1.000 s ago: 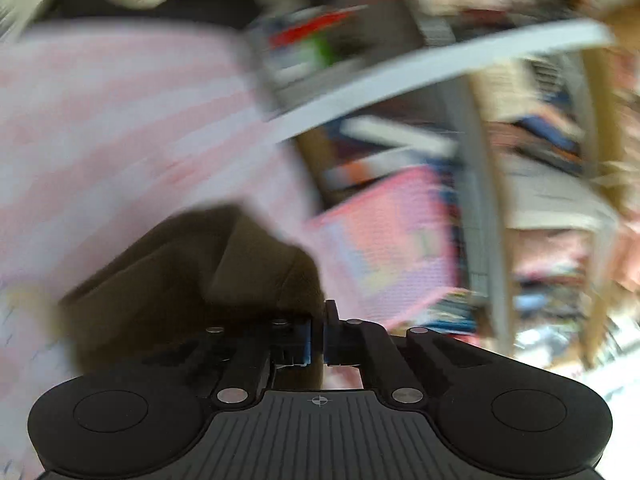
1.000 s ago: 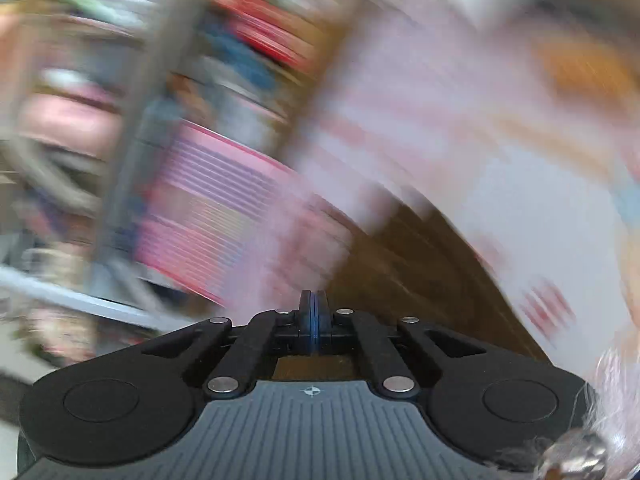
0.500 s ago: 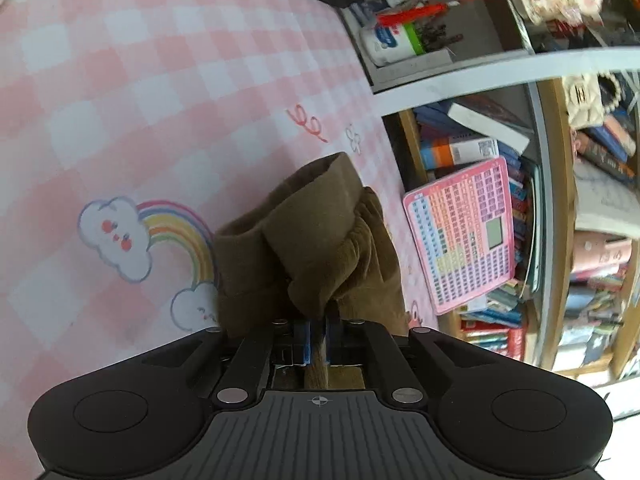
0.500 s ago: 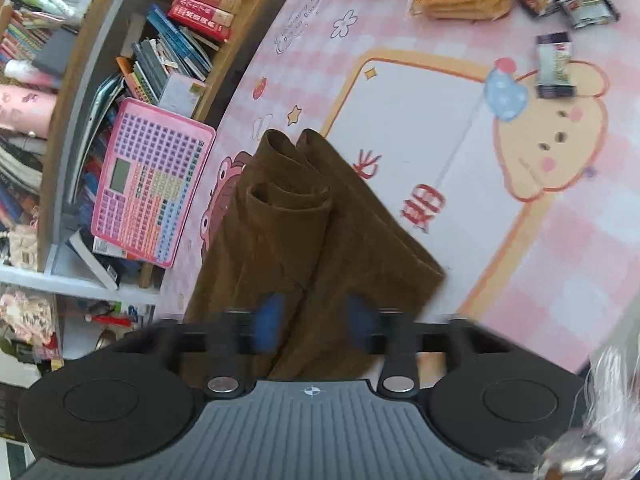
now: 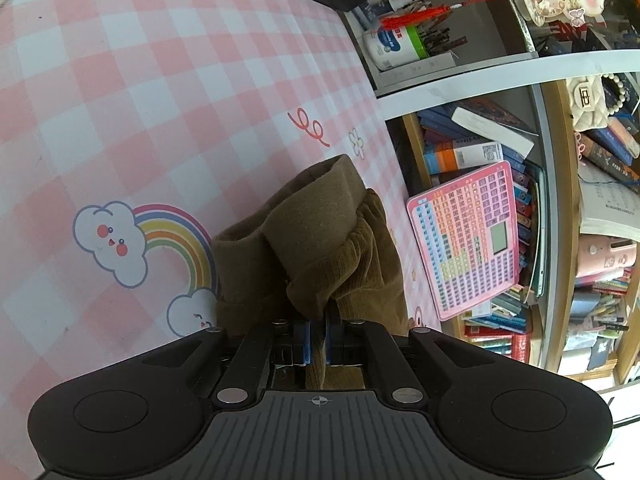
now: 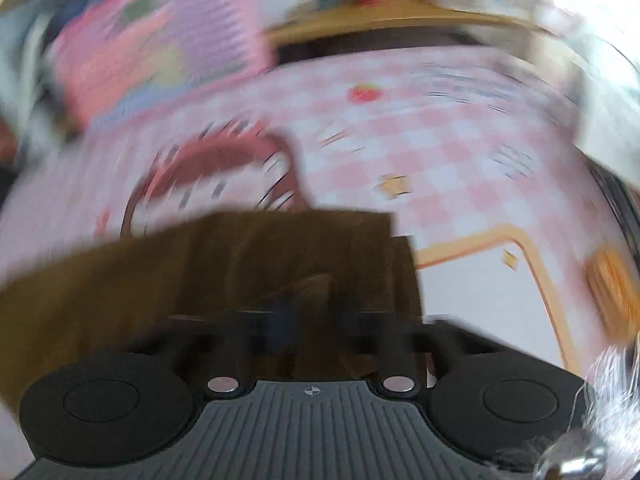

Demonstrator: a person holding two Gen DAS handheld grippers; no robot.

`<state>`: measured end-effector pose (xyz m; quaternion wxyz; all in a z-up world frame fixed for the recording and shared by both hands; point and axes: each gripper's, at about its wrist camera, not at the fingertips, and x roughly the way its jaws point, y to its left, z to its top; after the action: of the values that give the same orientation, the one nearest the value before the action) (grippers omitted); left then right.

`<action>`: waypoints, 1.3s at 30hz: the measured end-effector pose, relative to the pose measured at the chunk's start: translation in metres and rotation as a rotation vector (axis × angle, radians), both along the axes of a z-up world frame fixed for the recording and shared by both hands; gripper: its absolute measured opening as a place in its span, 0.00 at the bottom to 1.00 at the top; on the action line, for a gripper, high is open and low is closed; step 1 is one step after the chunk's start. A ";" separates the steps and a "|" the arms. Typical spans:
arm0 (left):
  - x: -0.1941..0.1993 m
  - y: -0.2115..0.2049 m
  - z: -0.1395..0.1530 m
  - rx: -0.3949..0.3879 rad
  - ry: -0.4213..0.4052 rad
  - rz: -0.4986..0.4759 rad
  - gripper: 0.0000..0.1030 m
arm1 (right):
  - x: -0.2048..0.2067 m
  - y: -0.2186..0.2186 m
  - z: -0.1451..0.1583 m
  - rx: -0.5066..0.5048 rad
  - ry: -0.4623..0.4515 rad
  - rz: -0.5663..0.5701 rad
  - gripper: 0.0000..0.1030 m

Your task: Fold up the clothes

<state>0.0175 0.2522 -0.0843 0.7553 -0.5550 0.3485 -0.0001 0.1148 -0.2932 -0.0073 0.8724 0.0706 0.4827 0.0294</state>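
A fold of the brown garment (image 5: 320, 248) is clamped between the blue pads of the left gripper (image 5: 318, 338). The right gripper (image 6: 310, 316) is blurred; its jaws are closing with brown cloth seen between them. The garment is bunched on the pink checked tablecloth (image 5: 140, 100), near the table edge. A pink keypad toy (image 5: 468, 240) is propped against the bookshelf (image 5: 548, 200) beyond.

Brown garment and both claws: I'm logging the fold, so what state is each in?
Brown garment: bunched in folds on the pink checked tablecloth.
Left claw: shut on a pinch of the garment.
Right claw: blurred, over the garment, jaws closing; a grip cannot be confirmed.
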 end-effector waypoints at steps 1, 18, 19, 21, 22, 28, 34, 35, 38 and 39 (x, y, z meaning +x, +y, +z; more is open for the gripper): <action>0.000 0.001 0.000 -0.002 -0.003 -0.001 0.05 | -0.010 0.004 0.007 -0.011 -0.037 0.039 0.05; -0.001 0.004 0.002 -0.038 -0.029 -0.022 0.07 | -0.174 -0.079 -0.031 0.780 -0.016 -0.546 0.46; -0.001 0.004 0.003 -0.039 -0.030 -0.021 0.07 | -0.171 -0.078 -0.035 0.805 -0.005 -0.585 0.43; 0.000 0.004 0.004 -0.041 -0.027 -0.014 0.07 | -0.165 -0.076 -0.045 0.810 0.061 -0.659 0.37; 0.000 0.004 0.005 -0.046 -0.027 -0.009 0.07 | -0.163 -0.075 -0.048 0.799 0.072 -0.670 0.35; 0.012 0.005 0.011 -0.053 -0.038 0.002 0.02 | -0.144 -0.078 -0.057 0.834 0.052 -0.725 0.07; 0.047 -0.006 0.100 0.004 -0.286 -0.097 0.02 | -0.088 -0.069 0.059 0.811 -0.298 -0.436 0.03; 0.047 -0.007 0.112 0.011 -0.325 -0.110 0.02 | -0.092 -0.070 0.084 0.803 -0.368 -0.386 0.03; 0.036 -0.004 0.119 0.022 -0.354 -0.123 0.02 | -0.115 -0.077 0.124 0.774 -0.478 -0.333 0.03; 0.031 -0.002 0.106 0.023 -0.317 -0.121 0.02 | -0.126 -0.080 0.117 0.754 -0.456 -0.357 0.03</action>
<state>0.0486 0.2505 0.0215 0.8058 -0.5172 0.2579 -0.1293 -0.0115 -0.3733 0.1096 0.8611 0.4558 0.2151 0.0671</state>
